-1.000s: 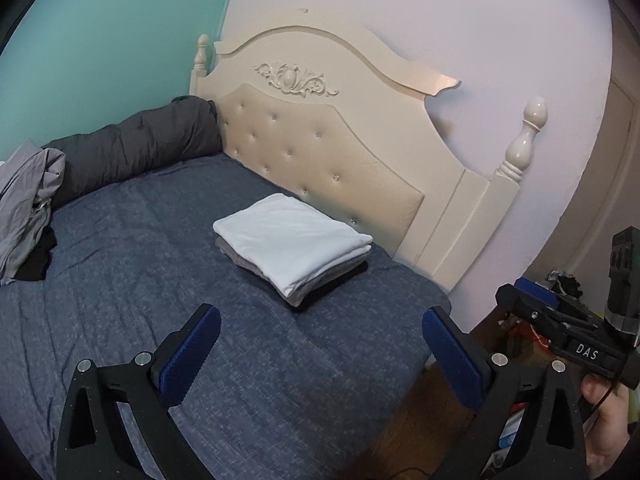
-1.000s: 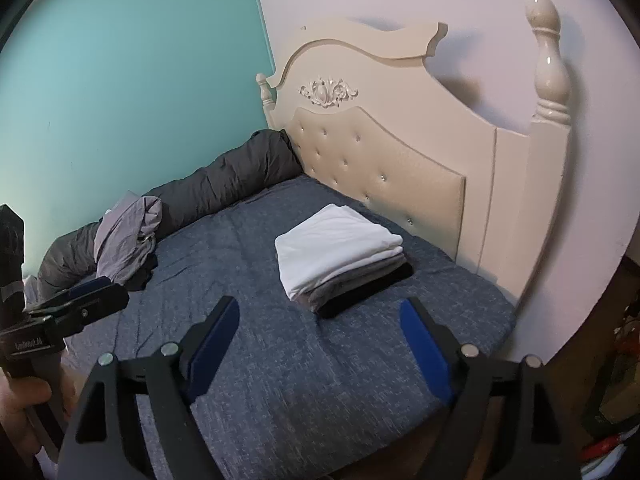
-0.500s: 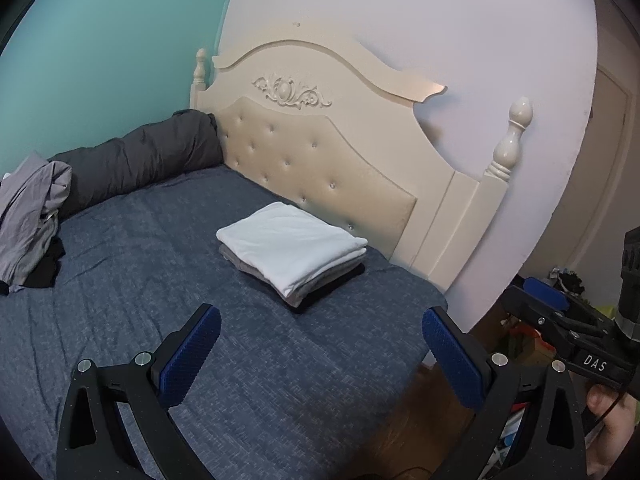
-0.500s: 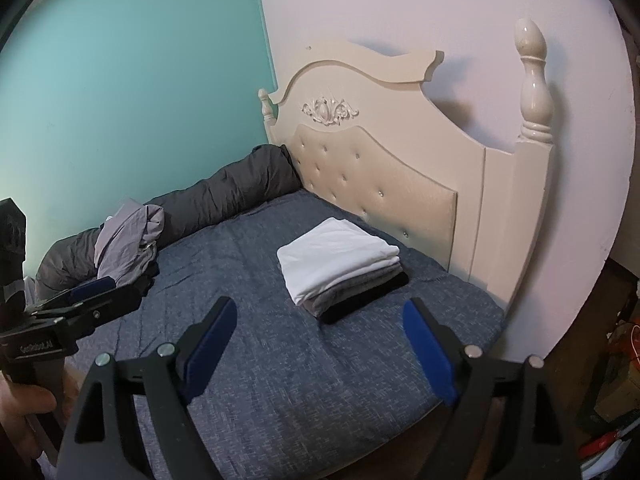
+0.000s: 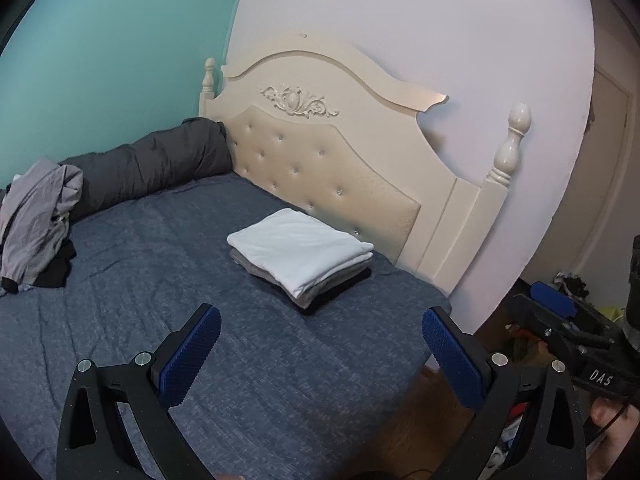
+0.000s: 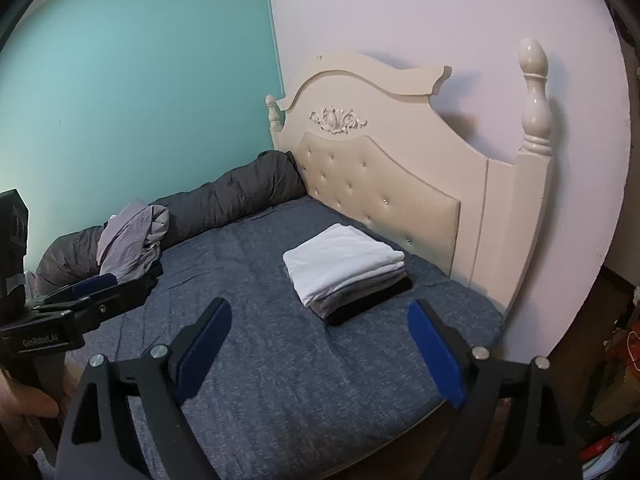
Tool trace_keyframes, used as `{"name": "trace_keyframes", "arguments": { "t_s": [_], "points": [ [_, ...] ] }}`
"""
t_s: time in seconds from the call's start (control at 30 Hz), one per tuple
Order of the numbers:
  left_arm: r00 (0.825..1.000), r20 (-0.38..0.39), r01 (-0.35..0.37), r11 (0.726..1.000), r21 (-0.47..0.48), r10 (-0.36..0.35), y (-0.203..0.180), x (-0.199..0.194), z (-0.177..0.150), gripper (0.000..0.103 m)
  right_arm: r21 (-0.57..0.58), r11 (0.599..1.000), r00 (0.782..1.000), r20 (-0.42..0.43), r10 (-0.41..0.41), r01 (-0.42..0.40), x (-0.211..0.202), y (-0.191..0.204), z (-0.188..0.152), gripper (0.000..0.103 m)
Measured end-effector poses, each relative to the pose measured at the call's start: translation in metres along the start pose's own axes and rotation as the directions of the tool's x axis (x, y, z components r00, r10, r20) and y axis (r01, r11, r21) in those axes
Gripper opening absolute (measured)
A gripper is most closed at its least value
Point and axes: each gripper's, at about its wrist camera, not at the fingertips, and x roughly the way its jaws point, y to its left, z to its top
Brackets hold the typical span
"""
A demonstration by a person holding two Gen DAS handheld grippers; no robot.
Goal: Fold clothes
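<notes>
A neat stack of folded clothes (image 5: 304,254) (image 6: 345,271), white on top, grey and black beneath, lies on the blue bed (image 5: 168,280) (image 6: 272,352) near the headboard. A heap of unfolded grey and black clothes (image 5: 38,220) (image 6: 134,240) rests at the bed's far left. My left gripper (image 5: 320,354) hangs open over the bed's near part, well short of the stack, nothing between its blue pads. My right gripper (image 6: 320,350) is also apart from the stack; its jaws are opening and hold nothing.
A cream tufted headboard (image 5: 332,168) (image 6: 384,196) with posts stands behind the stack. A dark rolled duvet (image 5: 148,168) (image 6: 224,204) lines the teal wall. Clutter (image 6: 616,392) sits on the floor to the right of the bed. A door (image 5: 592,184) is at right.
Both grippers have drawn back from the bed and risen slightly, so the stack looks smaller and farther off. The right gripper's jaws have spread a little wider.
</notes>
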Motion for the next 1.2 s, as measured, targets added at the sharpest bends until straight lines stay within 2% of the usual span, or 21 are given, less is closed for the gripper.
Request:
{"name": "trace_keyframes", "arguments": {
  "t_s": [0.5,1.2],
  "points": [
    [1.0,-0.009,-0.007,1.0,0.024,0.007,0.001,-0.006,-0.013,0.103,0.01,1.0,1.0,0.0,-0.021,0.021,-0.003,0.001,-0.009,0.099],
    [1.0,-0.009,-0.018,0.999,0.027,0.018,0.007,-0.008,-0.021,0.103,0.01,0.999,0.999,-0.032,-0.037,0.038,0.009,-0.001,-0.026,0.1]
  ]
}}
